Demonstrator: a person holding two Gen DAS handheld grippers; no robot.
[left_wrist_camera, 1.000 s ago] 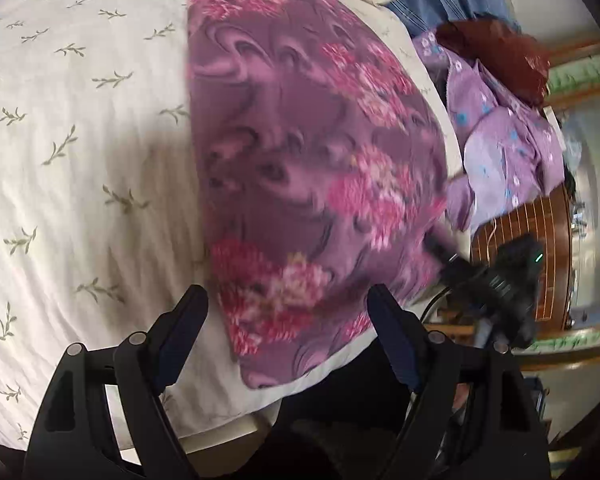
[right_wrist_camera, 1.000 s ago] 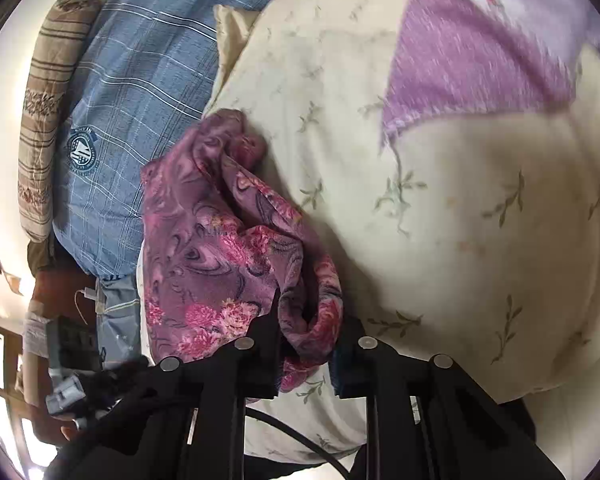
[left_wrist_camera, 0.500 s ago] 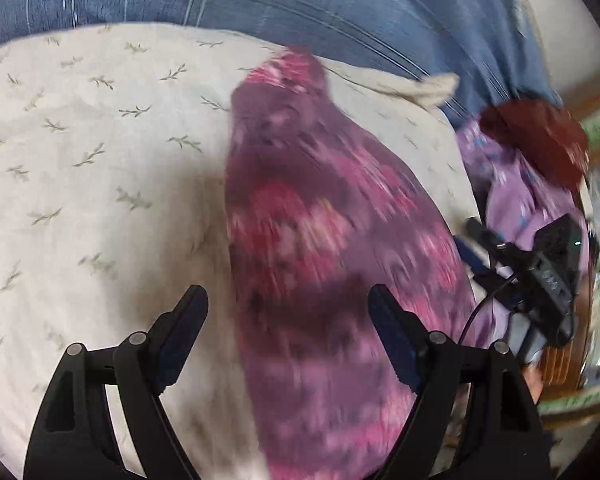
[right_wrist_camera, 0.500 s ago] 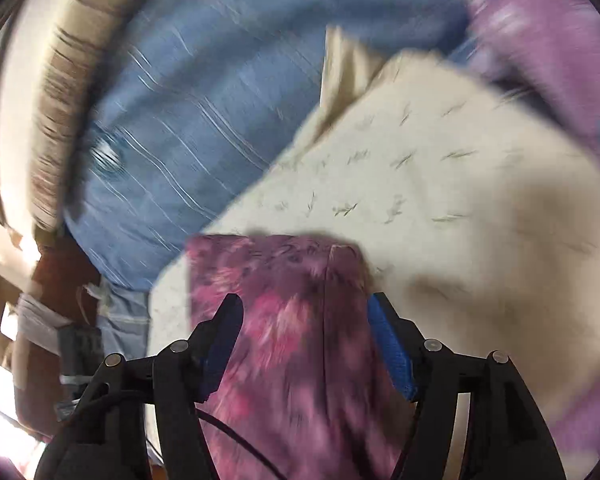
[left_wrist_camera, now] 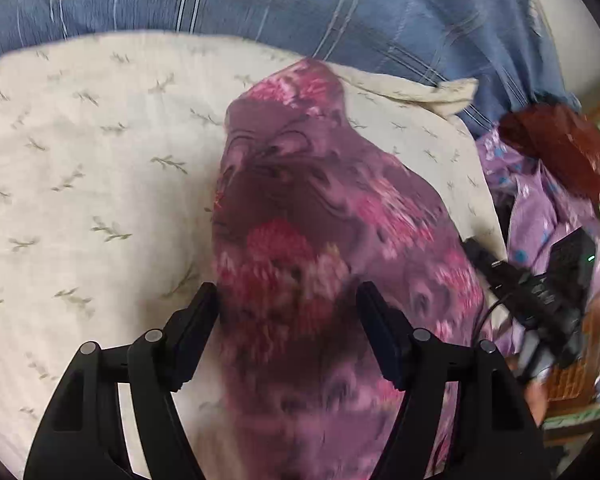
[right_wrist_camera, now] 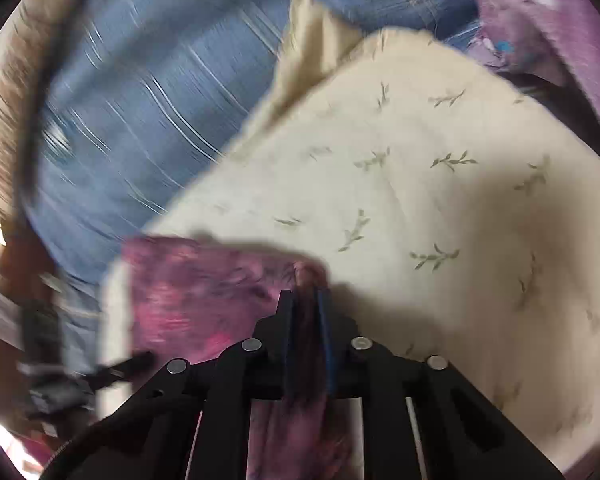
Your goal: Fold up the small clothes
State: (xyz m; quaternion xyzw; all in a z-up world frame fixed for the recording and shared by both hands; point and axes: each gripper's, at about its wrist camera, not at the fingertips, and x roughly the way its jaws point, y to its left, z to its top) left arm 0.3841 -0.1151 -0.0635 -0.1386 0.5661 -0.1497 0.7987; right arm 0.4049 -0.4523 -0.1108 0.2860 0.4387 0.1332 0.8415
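Observation:
A purple garment with pink flowers point(left_wrist_camera: 320, 216) lies on a cream cloth with a leaf print point(left_wrist_camera: 80, 168). It runs from the cloth's far edge down between my left gripper's jaws. My left gripper point(left_wrist_camera: 288, 304) is open, with the garment between its fingers but not clamped. My right gripper point(right_wrist_camera: 305, 300) is shut on an edge of the same garment point(right_wrist_camera: 204, 292), which hangs down through its jaws. The right gripper's body shows at the right of the left wrist view point(left_wrist_camera: 540, 288).
A blue plaid bedsheet point(left_wrist_camera: 340, 12) lies behind the cream cloth point(right_wrist_camera: 440, 208). A lilac garment with blue dots point(left_wrist_camera: 540, 208) and a dark red cloth point(left_wrist_camera: 556, 148) lie at the right. The lilac garment also shows at the top right of the right wrist view point(right_wrist_camera: 548, 20).
My right gripper opened, then shut again on the garment's edge and swung over the cream cloth. My left gripper stayed open and moved in until the garment lay between its fingers.

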